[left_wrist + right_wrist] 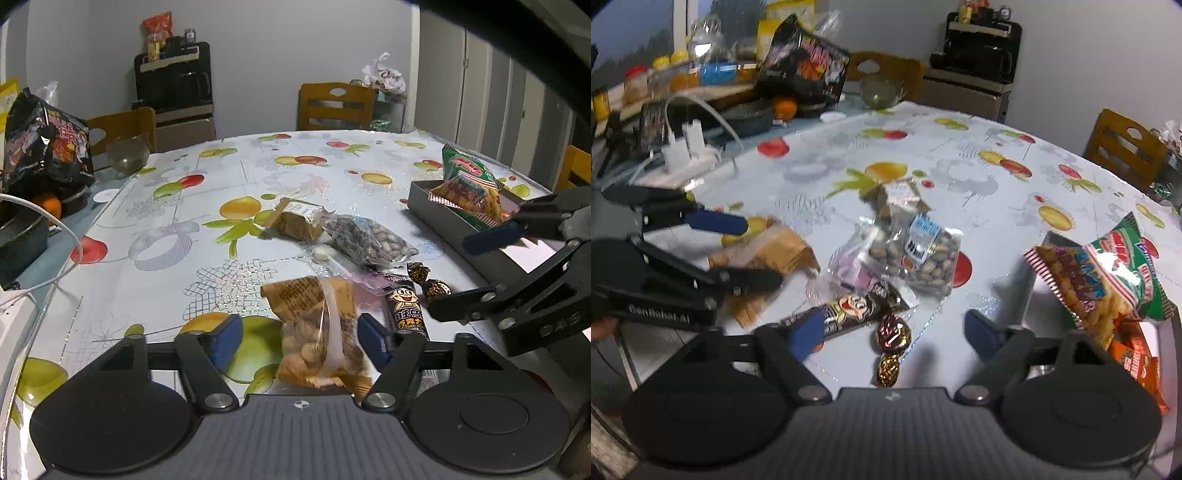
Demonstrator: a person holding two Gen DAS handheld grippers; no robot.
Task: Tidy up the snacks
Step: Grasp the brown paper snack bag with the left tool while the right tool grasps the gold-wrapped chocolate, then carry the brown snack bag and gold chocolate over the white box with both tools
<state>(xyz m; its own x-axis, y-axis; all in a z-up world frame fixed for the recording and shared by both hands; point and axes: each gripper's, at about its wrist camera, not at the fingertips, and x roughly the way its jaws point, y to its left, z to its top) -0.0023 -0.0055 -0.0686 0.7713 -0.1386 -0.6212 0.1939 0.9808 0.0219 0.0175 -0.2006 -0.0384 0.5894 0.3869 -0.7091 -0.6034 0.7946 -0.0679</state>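
Observation:
In the left wrist view my left gripper [299, 341] stands open astride a brown-and-clear bag of nuts [321, 332]; its left pad is clear of the bag. From the right wrist view, the left gripper [761, 253] shows around the same bag [775, 254]. My right gripper [894, 334] is open over two gold-wrapped candies [892, 332], with a cartoon-face chocolate bar [849, 310] against its left finger. A bag of beans [923, 258] and a small brown pack [897, 195] lie beyond. The grey box [424, 199] at the right holds a green-red snack bag [469, 184].
A black noodle pack [44, 140], an orange [48, 206], a glass bowl [127, 157] and a white cable [55, 229] crowd the table's left side. A power strip [679, 151] sits there too. Wooden chairs [334, 105] stand behind the fruit-print tablecloth [166, 258].

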